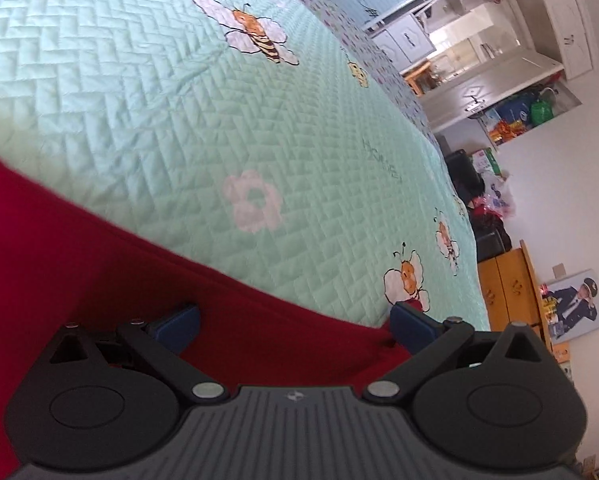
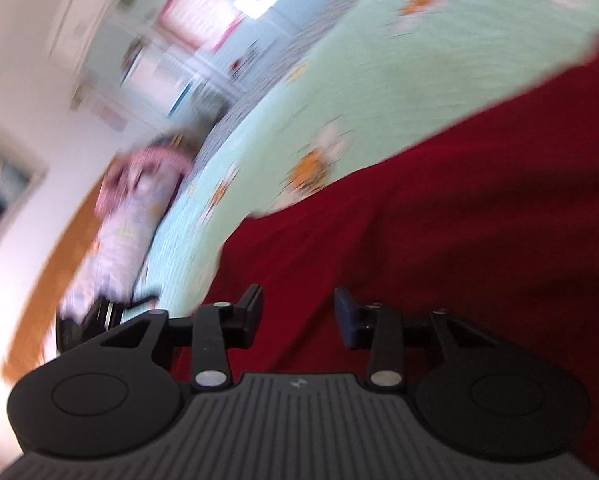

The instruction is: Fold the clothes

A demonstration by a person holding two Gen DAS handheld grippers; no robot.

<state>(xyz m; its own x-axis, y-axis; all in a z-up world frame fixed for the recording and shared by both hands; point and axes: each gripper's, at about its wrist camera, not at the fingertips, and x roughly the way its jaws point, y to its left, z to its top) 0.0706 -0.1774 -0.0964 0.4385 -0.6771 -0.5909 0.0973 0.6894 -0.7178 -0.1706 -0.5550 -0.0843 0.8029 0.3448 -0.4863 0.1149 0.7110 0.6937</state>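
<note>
**Red garment on the bee-print bed, both hand-held grippers open over it**

Left wrist view: The left hand-held gripper (image 1: 295,322) has its jaws spread wide, the two blue pads far apart, and nothing is clamped between them. Under and between the fingers lies a red garment (image 1: 79,264), which fills the lower left of the picture. Its edge runs in a slant from the left side down toward the right finger. The garment rests on a bed covered by a mint-green quilted bedspread (image 1: 171,112) printed with bees and white flowers. The right blue pad (image 1: 411,322) sits at the garment's edge, where red cloth meets the bedspread. Past the bed's far edge stand white cupboards (image 1: 511,60), a yellow wooden cabinet (image 1: 507,288) and a framed picture (image 1: 577,304) against the white wall.

Right wrist view: This picture is heavily blurred by motion. The right hand-held gripper (image 2: 298,316) is partly open, with a clear gap between its fingers and red cloth showing through that gap; it grips nothing. The red garment (image 2: 439,208) covers the right and lower middle of the frame, lying on the same bedspread (image 2: 399,64). To the left, off the bed, a pink and white shape (image 2: 135,208) is too smeared to identify.
</note>
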